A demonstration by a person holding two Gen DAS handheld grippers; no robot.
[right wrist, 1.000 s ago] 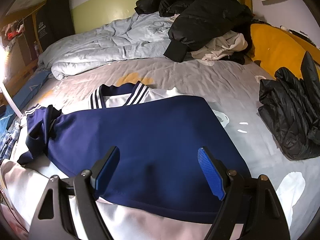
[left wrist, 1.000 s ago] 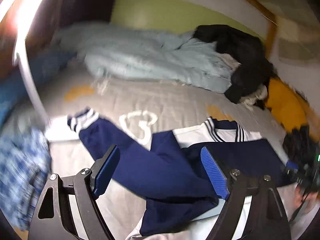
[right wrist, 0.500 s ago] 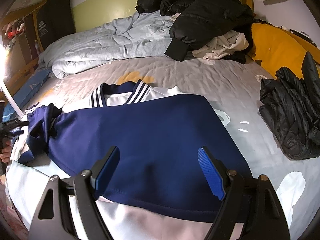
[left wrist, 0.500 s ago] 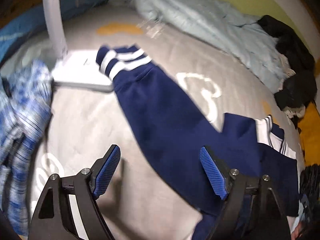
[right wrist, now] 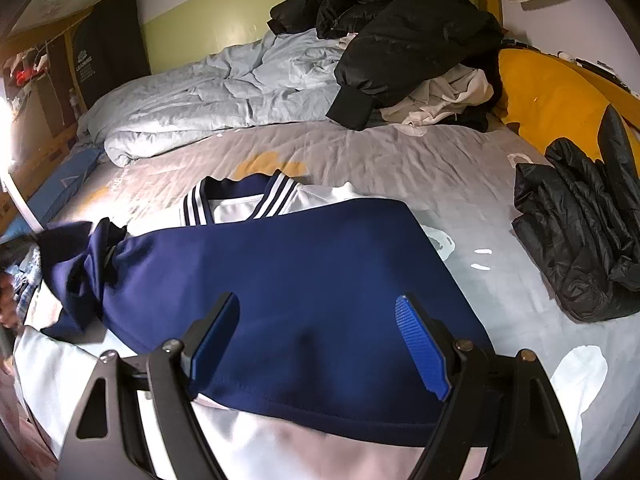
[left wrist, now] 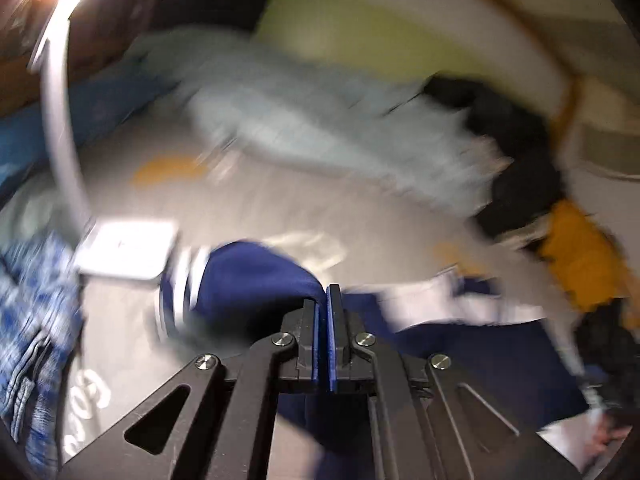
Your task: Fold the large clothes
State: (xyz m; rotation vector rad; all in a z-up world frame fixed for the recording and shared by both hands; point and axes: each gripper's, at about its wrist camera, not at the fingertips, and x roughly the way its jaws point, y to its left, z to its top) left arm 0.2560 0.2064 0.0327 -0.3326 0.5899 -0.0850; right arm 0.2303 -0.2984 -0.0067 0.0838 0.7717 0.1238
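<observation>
Surface: grey bed sheet [right wrist: 400, 160] with pale printed shapes, spread over a bed against a green wall.
Background: crumpled pale blue duvet [right wrist: 208, 96] at the far side; black jacket [right wrist: 400, 32] heaped on its right end; black quilted puffer jacket [right wrist: 576, 236] lying at the right edge of the sheet, beside an orange-yellow cushion [right wrist: 548, 100].
Garment: navy and white sports jacket with striped collar [right wrist: 288, 280], lying flat mid-bed, navy panel folded over the white body, white hem showing nearest the right wrist camera.
Collar: navy with white stripes, pointing toward the duvet.
Sleeve: navy sleeve with white-striped cuff [left wrist: 256, 280], bunched and lifted off the sheet at the garment's left end; blurred in the left wrist view.
Left gripper [left wrist: 323, 300]: blue pads pressed together, pinching a fold of the navy sleeve at the tips; angled down toward the sheet.
Right gripper [right wrist: 318, 344]: jaws spread wide, nothing between the pads, hovering over the navy panel near the hem, tilted steeply down.
Left edge: blue-and-white checked cloth [left wrist: 32, 320] beside a white flat lamp base [left wrist: 128, 248] with a curved white stem.
</observation>
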